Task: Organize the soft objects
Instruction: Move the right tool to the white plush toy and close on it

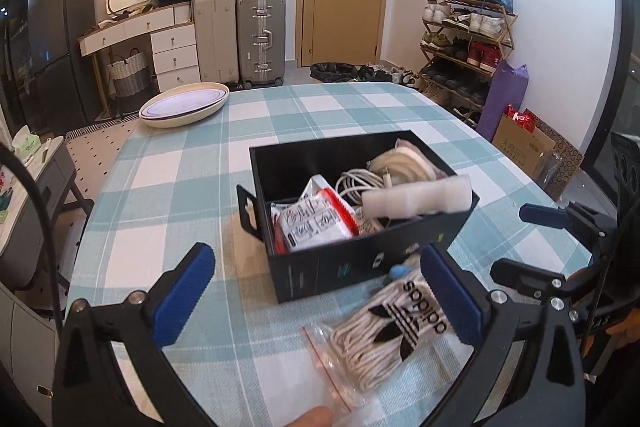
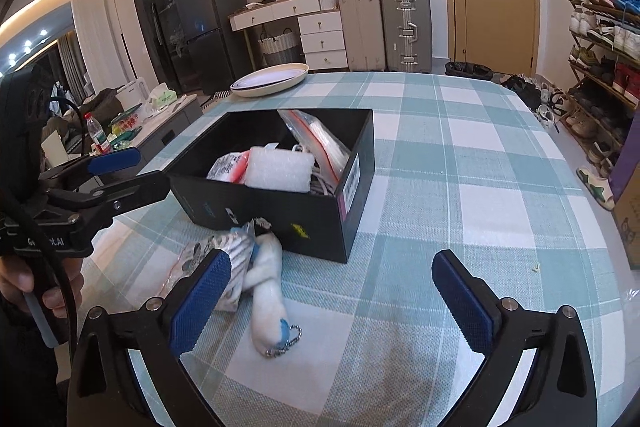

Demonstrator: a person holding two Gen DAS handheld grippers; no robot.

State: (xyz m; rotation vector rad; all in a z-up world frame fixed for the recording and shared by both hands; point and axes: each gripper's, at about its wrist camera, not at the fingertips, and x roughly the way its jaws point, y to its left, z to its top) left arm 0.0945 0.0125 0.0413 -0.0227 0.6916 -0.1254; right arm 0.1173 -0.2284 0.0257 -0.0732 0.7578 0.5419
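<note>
A black box stands mid-table and holds a white foam block, a red-and-white packet and white cables. In front of it lies a clear zip bag of white Adidas-printed fabric, between the fingers of my open left gripper and close to the right pad, untouched. In the right wrist view a white plush keychain lies beside that bag, before the box. My right gripper stands open over the cloth, its left pad just in front of the bag.
A cream plate sits at the far left edge of the checked tablecloth. Bare cloth spreads right of the box. Suitcases, a drawer desk and a shoe rack stand beyond. A person's fingertip shows at the bottom.
</note>
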